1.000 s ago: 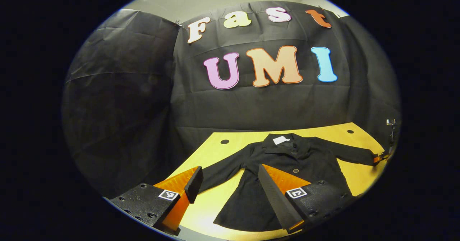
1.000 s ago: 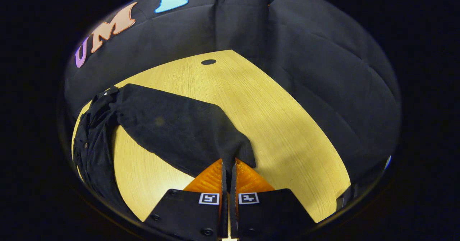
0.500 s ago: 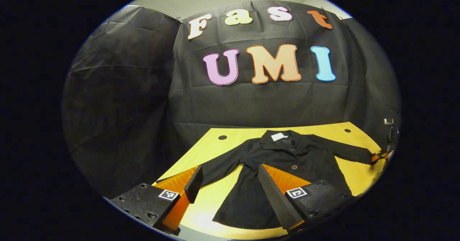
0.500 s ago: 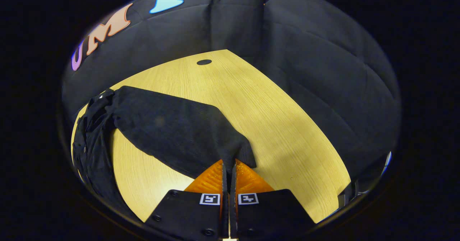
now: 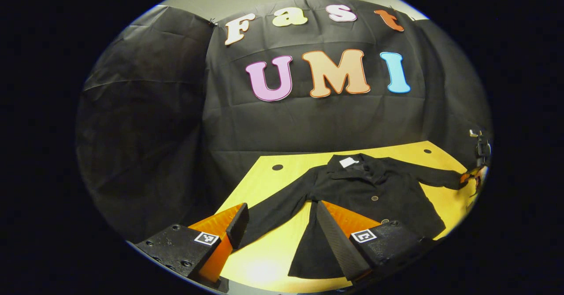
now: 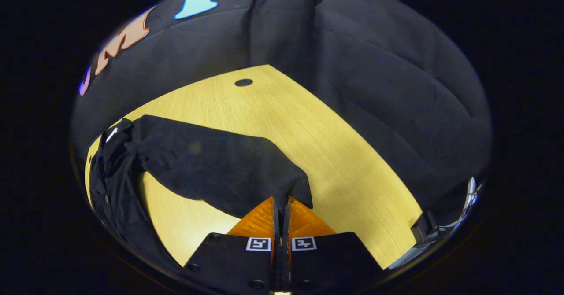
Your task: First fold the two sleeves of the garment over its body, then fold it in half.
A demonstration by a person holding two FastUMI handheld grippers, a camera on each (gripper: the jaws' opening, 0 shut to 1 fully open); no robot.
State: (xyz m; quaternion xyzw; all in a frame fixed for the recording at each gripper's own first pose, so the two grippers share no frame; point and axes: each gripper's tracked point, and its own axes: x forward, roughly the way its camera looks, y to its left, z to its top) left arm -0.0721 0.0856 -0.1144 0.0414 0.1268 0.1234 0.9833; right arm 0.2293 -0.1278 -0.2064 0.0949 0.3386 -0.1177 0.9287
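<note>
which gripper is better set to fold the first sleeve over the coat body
Right. The right gripper is already shut on the cuff of the sleeve. The left gripper is open above the table, holding nothing.

We see the black buttoned coat (image 5: 370,193) lying spread on the yellow wooden table (image 5: 273,185), collar toward the booth wall and hem toward us. In the left gripper view, one sleeve (image 5: 277,209) stretches left between our left gripper's (image 5: 282,220) parted fingers. In the right gripper view, the other sleeve (image 6: 211,163) reaches from the coat's body to our right gripper (image 6: 280,207), its cuff between the closed fingers.
</note>
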